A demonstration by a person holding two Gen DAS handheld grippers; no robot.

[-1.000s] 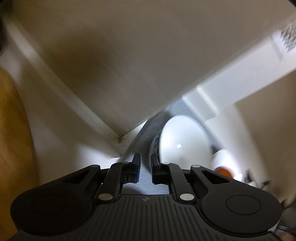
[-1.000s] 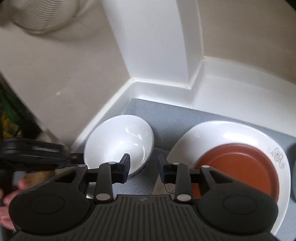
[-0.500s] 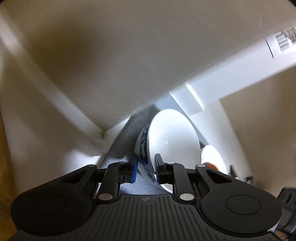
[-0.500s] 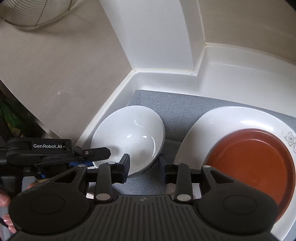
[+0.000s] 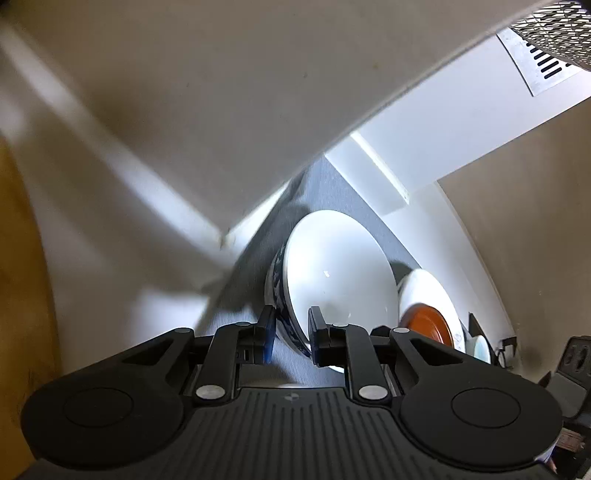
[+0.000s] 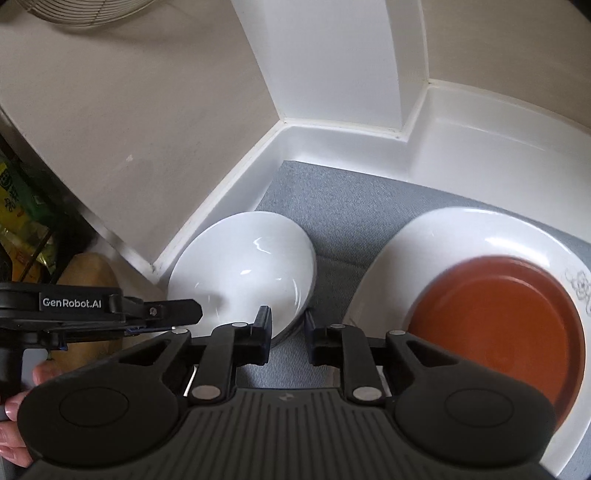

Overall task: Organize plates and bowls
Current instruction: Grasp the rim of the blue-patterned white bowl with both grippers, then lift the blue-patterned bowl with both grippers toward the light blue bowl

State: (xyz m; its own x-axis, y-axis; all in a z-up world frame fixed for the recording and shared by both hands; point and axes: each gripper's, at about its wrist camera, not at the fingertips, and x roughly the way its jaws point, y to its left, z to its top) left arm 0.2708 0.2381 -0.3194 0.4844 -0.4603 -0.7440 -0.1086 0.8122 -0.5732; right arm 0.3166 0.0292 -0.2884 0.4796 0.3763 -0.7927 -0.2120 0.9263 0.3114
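A white bowl (image 5: 340, 266) with a blue pattern outside is tilted on a grey mat (image 6: 340, 199) in a white corner. My left gripper (image 5: 291, 332) has its fingers on either side of the bowl's near rim and grips it. It also shows in the right wrist view (image 6: 162, 310), reaching into the bowl (image 6: 243, 269) from the left. My right gripper (image 6: 288, 332) hovers slightly open and empty just in front of the bowl. A brown plate (image 6: 498, 317) lies on a large white plate (image 6: 443, 229) at right.
White walls (image 6: 332, 66) and a white raised ledge (image 6: 480, 140) close off the back. A beige panel (image 6: 129, 110) stands at left. A wire basket (image 6: 85, 11) sits at the top left. A green package (image 6: 18, 206) lies at far left.
My left gripper has moved in and closed on the bowl's rim, and the bowl has tipped up and shifted right. The right gripper has moved slightly forward.
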